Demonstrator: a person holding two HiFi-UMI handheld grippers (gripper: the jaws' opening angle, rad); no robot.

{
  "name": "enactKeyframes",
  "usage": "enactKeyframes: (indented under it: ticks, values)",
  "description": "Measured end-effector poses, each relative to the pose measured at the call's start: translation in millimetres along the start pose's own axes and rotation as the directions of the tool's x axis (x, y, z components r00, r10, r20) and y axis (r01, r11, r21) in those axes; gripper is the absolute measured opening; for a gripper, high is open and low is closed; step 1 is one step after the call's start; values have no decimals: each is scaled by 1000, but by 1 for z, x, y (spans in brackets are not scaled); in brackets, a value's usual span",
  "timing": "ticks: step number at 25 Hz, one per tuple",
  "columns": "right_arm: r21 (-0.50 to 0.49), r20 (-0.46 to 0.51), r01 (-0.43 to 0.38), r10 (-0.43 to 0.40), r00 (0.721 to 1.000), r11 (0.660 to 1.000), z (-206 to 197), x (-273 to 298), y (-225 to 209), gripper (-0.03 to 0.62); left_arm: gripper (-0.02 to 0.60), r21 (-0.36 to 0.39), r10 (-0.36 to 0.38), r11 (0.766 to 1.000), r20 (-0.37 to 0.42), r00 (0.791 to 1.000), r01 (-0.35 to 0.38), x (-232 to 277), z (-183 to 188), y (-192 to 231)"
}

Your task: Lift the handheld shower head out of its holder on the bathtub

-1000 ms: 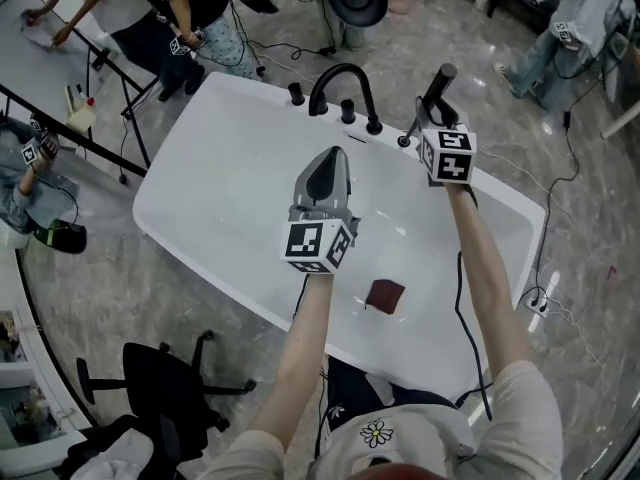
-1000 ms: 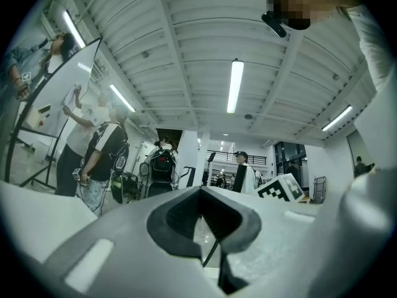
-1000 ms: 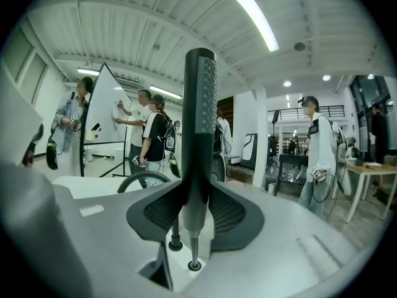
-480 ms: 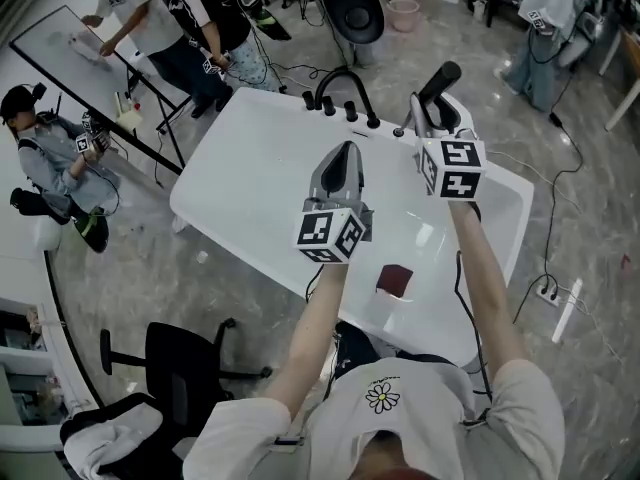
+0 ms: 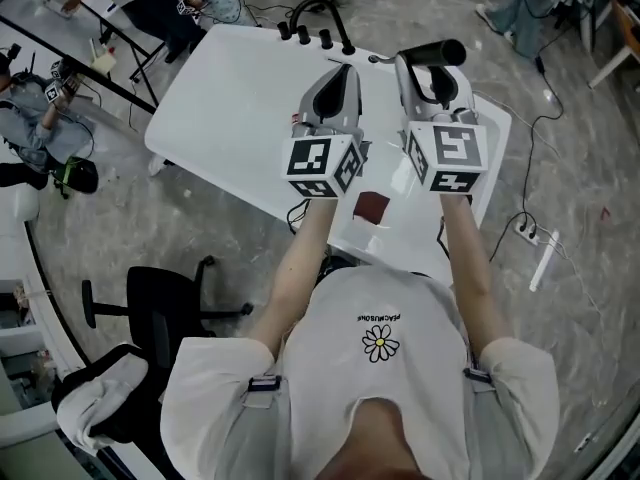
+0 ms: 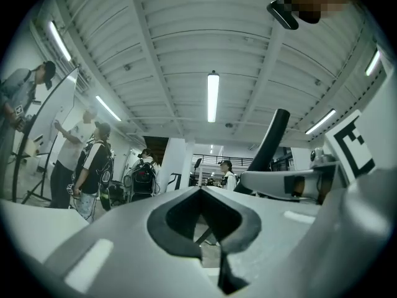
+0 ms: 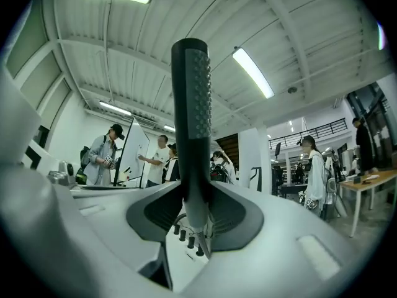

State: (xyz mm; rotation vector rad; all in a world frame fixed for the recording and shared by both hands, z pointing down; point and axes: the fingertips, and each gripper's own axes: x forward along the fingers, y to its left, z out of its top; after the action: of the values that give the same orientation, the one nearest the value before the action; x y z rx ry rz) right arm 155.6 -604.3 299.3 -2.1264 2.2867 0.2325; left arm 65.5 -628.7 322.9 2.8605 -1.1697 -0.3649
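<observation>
The black handheld shower head (image 5: 436, 54) is clamped in my right gripper (image 5: 424, 66), held up over the far right corner of the white bathtub (image 5: 225, 98). In the right gripper view the shower head (image 7: 191, 123) stands upright between the jaws of the right gripper (image 7: 197, 219), its studded face toward the camera and a thin hose trailing below. My left gripper (image 5: 343, 73) hovers beside it, shut on nothing. From the left gripper (image 6: 200, 241), the shower head (image 6: 273, 140) shows as a dark bar to the right.
A black arched faucet (image 5: 312, 10) and a row of knobs (image 5: 326, 40) sit on the tub's far rim. A dark red square (image 5: 372, 206) lies in the tub near me. An office chair (image 5: 150, 303) stands at the left, a power strip (image 5: 541, 259) at the right, people beyond.
Both grippers have risen toward the head camera. The right one has carried the shower head up and away from the tub rim. The tub now sits farther off in view.
</observation>
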Motion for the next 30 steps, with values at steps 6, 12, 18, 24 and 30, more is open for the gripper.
enactKeyframes:
  ticks: [6,12,18,24,30]
  values:
    - [31,-5,1,0,1000,1000,-7,-40,16,150,0,52,-24,998,-6,1000,24,-19,5,-16]
    - [61,-3,18,-18,1000,998,-10,-53,13,150,2,58,-31,998,10,999,30,-26,14,-22]
    - [45,8,10,-10,1000,999,-4,-57,18,150,2,65,-37,997,17,999,36,-31,18,-27]
    - [34,8,-1,1,1000,999,-3,-64,21,150,0,70,-39,997,28,999,37,-36,22,-35]
    - [37,5,-11,11,1000,999,-5,-68,23,150,0,69,-36,997,25,999,34,-38,22,-36]
